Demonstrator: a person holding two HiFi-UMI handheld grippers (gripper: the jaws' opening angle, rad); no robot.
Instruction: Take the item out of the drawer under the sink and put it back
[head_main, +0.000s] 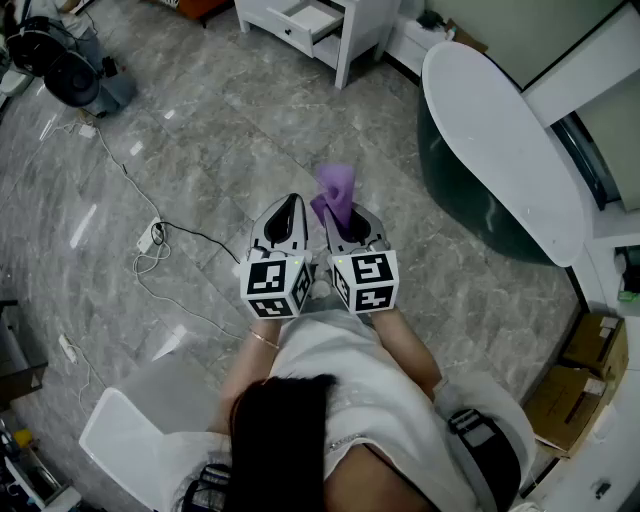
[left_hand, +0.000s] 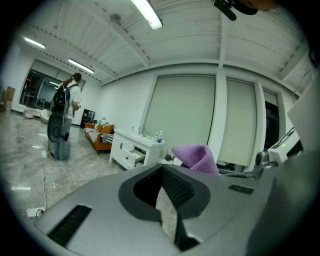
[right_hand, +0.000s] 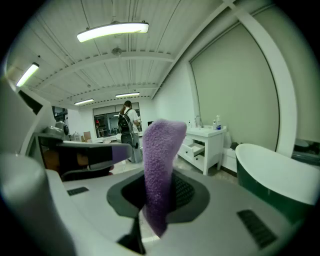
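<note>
The first half of the job looks done: the purple cloth (right_hand: 160, 165) is out of the drawer (head_main: 305, 20) and sits pinched in the right tongs (head_main: 345, 212). Their pads are closed on its lower part, while the rest stands up and folds over above the tips. The left tongs (left_hand: 162, 172) are pressed together with nothing between them, held just beside the right pair and taking no part. Both are held out in front of the person over bare floor (head_main: 200, 170), well apart from the white sink cabinet (head_main: 360, 30). In the head view that cabinet lies at about 12 o'clock, and the bathtub (head_main: 500, 150) at about 2 o'clock. The drawer stands pulled out, so it seems ready to receive the cloth. What is left, by my reading, is the whole return: carrying the cloth across to the cabinet, lowering it into the open drawer and releasing it there.
</note>
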